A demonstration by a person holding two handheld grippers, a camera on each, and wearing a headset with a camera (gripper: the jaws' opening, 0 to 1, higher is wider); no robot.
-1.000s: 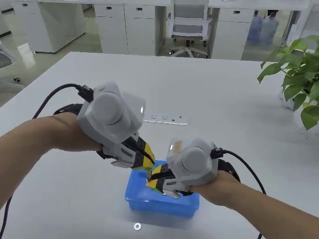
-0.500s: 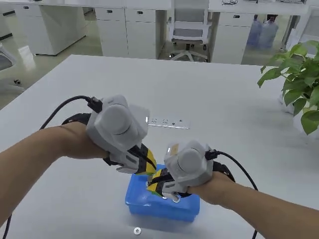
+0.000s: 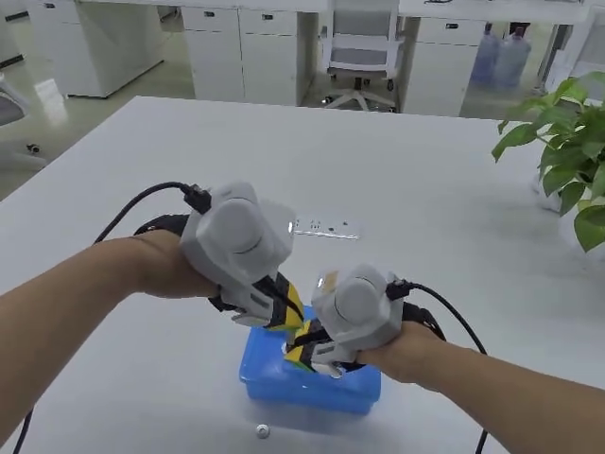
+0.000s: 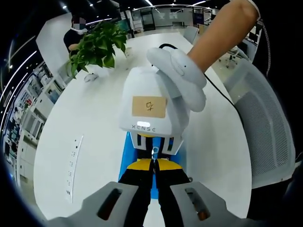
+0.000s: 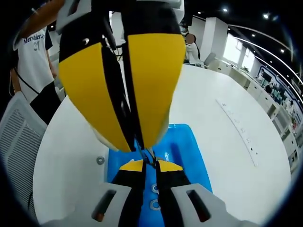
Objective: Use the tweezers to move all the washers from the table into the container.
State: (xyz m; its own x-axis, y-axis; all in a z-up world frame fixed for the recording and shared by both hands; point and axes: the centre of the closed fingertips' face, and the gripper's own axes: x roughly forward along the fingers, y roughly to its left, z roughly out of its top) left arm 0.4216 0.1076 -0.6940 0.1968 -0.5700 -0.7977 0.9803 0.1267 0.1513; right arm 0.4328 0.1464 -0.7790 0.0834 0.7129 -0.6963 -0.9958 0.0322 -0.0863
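White table (image 3: 425,189); plant (image 3: 567,151) far right of blue container (image 3: 274,380), power strip (image 3: 326,228) beyond it. Over the container, left gripper (image 3: 290,314) pinches tweezers (image 5: 147,157), long axis toward right gripper (image 3: 299,351), grip unclear. Inside the container lie washers (image 5: 155,188); loose washer (image 3: 262,431) just before it.

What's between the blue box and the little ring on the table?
Nothing: just bare table between the container and the washer, in the head view.

In the left gripper view, the white housing of the right gripper (image 4: 155,149) carries "XENSE" in small grey letters at 6 o'clock. Above it, a tan label (image 4: 148,106) bears a handwritten mark, possibly "4". In the right gripper view, at 10 o'clock, a person's white shirt (image 5: 29,56) reads roughly "Mershiere 31".
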